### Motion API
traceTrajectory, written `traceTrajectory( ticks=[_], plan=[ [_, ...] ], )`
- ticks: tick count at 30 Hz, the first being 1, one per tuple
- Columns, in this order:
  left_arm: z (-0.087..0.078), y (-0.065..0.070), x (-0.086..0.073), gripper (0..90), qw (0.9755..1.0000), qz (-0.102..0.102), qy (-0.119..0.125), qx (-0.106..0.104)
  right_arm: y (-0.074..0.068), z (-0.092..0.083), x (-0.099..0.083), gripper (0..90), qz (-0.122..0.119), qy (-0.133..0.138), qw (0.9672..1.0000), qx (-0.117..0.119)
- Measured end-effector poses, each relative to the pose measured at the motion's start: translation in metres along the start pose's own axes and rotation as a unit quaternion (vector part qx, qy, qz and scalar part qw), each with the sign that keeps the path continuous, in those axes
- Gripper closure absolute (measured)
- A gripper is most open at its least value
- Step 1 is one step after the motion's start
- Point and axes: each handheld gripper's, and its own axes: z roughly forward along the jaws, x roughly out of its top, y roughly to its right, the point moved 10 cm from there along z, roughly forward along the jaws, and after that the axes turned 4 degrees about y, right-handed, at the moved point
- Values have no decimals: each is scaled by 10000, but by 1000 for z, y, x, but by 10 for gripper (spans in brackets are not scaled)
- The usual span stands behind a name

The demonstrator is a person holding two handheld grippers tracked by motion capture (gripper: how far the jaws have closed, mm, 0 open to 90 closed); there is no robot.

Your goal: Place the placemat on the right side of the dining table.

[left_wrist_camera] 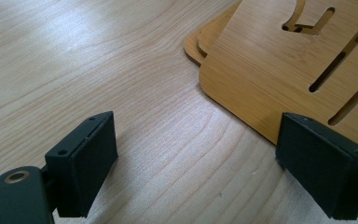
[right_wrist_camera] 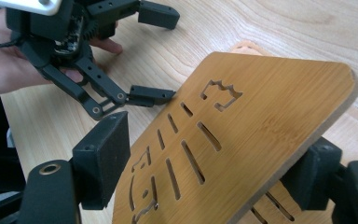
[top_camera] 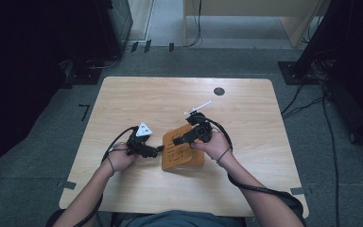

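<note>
Two slotted bamboo boards at the centre of a pale wooden tabletop (top_camera: 123, 99)

On grey carpet, the tabletop carries a tilted orange-brown bamboo board (right_wrist_camera: 242, 140) above a second flat board (left_wrist_camera: 205, 37). The right tongs (top_camera: 178, 140) straddle the raised board's edge, unclenched; the left tongs (top_camera: 159, 148), at nine o'clock beside it, gape empty. A white stick (top_camera: 198, 108) lies at twelve o'clock.

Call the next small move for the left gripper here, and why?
Probably ease the left gripper forward and close on the near edge of the slotted bamboo board. Its jaws stand open, one touching the edge, the other above. The right gripper has the board between its jaws, tilted up off a second board on the table.
</note>
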Motion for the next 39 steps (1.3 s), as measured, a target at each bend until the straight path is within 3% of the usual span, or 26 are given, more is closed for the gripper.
traceTrajectory(
  ticks=[4, 6, 8, 13, 16, 19, 20, 21, 23, 30, 35, 39],
  plan=[
    [0, 0, 0, 115, 10000, -2, -1, -3, 2, -1, 1, 369, 51, 40, 10000, -4],
    [0, 0, 0, 115, 10000, -3, -5, -12, 3, -2, 3, 481, 98, 135, 9998, 70],
    [0, 0, 0, 115, 10000, -1, -4, -9, 2, -3, 3, 507, 150, 140, 9997, 132],
    [0, 0, 0, 115, 10000, -12, -7, -22, -1, -5, 2, 662, 157, -3, 9997, 164],
    [-1, 0, 0, 115, 10000, -47, 12, -63, -4, -6, 2, 678, 158, -61, 9998, 130],
    [-1, -1, 0, 115, 9999, -110, 29, -91, -7, -7, 2, 735, 486, -198, 9984, 208],
    [-1, -1, 0, 116, 9999, -110, 29, -91, -7, -7, 2, 735, 486, -198, 9984, 208],
    [-2, -2, 0, 115, 9999, -117, 25, -89, -8, -8, 1, 756, 839, -358, 9952, 363],
    [-2, -2, 0, 115, 9999, -123, 35, -102, -9, -9, 1, 768, 932, -380, 9939, 452],
    [-6, -10, -1, 114, 9994, -317, 99, -137, -7, -17, 5, 834, 963, -308, 9936, 500],
    [-7, -10, -2, 115, 9992, -348, 108, -192, -4, -23, 6, 871, 1212, -330, 9903, 588],
    [-7, -10, -2, 117, 9994, -292, 92, -148, -4, -28, 9, 876, 1341, -239, 9872, 824]
  ],
)
